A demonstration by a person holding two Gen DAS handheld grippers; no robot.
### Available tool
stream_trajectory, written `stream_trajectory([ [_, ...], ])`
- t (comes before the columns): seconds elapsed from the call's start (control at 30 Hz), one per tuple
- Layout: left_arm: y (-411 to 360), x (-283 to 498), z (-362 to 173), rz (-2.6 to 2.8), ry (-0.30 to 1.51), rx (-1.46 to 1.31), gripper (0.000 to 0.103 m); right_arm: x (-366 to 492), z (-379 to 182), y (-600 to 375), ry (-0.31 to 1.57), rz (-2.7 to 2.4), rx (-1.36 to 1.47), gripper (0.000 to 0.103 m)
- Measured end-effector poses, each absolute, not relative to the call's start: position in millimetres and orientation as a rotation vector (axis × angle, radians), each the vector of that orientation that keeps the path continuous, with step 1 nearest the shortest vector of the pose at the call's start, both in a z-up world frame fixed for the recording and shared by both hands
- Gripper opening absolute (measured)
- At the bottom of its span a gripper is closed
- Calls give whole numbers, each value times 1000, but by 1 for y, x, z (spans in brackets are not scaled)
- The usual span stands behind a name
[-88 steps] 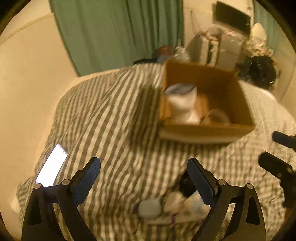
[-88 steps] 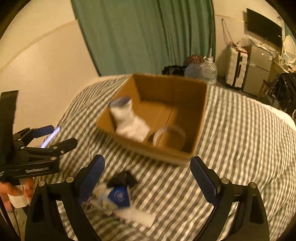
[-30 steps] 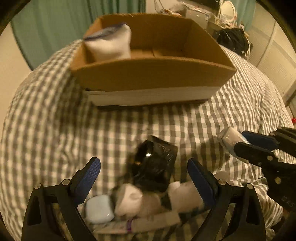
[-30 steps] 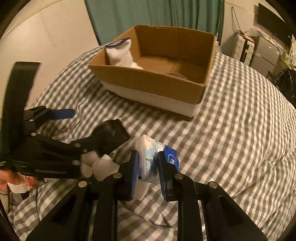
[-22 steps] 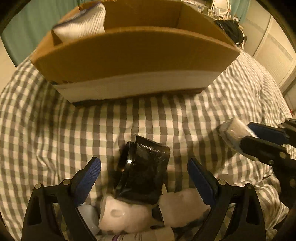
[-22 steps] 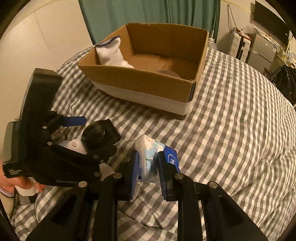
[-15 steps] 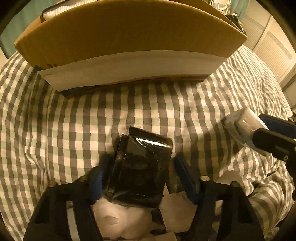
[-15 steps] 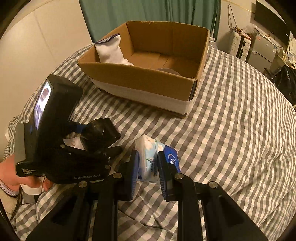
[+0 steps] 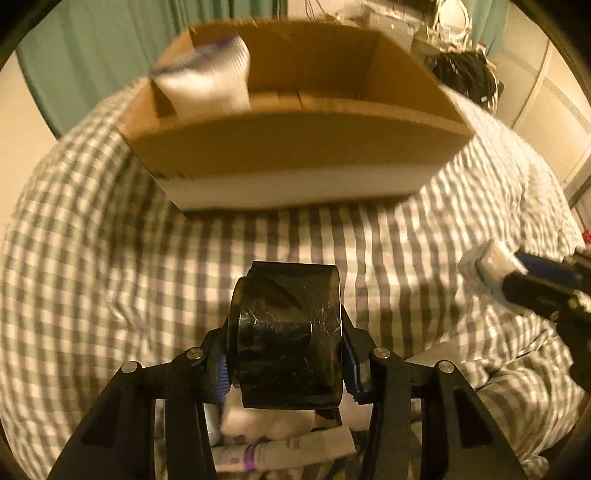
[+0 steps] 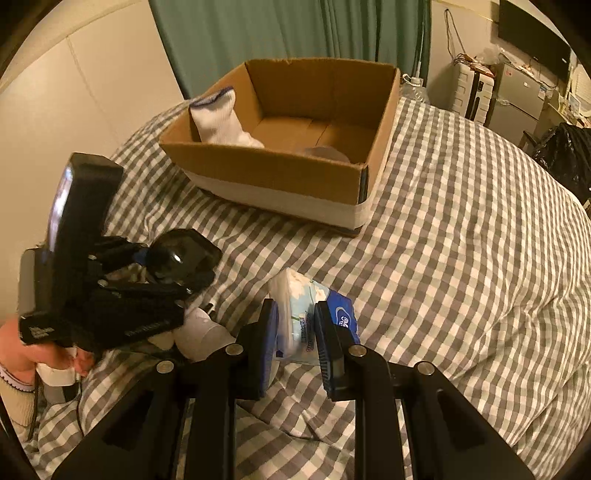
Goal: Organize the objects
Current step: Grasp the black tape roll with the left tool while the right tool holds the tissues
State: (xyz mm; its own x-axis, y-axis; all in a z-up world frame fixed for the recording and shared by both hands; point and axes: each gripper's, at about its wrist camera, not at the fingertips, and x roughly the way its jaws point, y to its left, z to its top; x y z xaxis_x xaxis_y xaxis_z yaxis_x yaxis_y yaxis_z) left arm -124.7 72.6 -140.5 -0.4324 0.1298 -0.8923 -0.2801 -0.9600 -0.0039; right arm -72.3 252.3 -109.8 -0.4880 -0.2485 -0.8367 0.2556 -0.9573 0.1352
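My left gripper (image 9: 284, 354) is shut on a black tape roll (image 9: 286, 332) and holds it above the checked bedspread; it also shows in the right wrist view (image 10: 181, 258). My right gripper (image 10: 295, 332) is shut on a white and blue tissue pack (image 10: 314, 310), seen at the right edge of the left wrist view (image 9: 487, 262). An open cardboard box (image 10: 288, 173) stands ahead on the bed, also in the left wrist view (image 9: 295, 147). It holds a white sock (image 10: 218, 122) and a roll of clear tape (image 10: 325, 153).
Small white items and a tube (image 9: 280, 450) lie on the bed under my left gripper. The checked bedspread (image 10: 461, 258) stretches to the right. A green curtain (image 10: 288, 33) and luggage (image 10: 476, 92) stand behind the bed.
My left gripper closed on the black tape roll and lifted it, tilting up toward the box. My right gripper kept its hold on the tissue pack and barely moved.
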Motion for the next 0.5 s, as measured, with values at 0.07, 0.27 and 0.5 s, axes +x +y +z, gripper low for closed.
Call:
stream_trajectory([
  [0.07,70,-122,-127,2480,182,-1472,48,-69,-103,252,16,-2489,1375,20],
  [0.27,76,-123,-88,2511,215,-1395,48,-58,-74,254,42,-2516,1303,20],
  [0.5,81,-132,-49,2535,234,-1315,48,-55,-31,251,46,-2544,1187,20],
])
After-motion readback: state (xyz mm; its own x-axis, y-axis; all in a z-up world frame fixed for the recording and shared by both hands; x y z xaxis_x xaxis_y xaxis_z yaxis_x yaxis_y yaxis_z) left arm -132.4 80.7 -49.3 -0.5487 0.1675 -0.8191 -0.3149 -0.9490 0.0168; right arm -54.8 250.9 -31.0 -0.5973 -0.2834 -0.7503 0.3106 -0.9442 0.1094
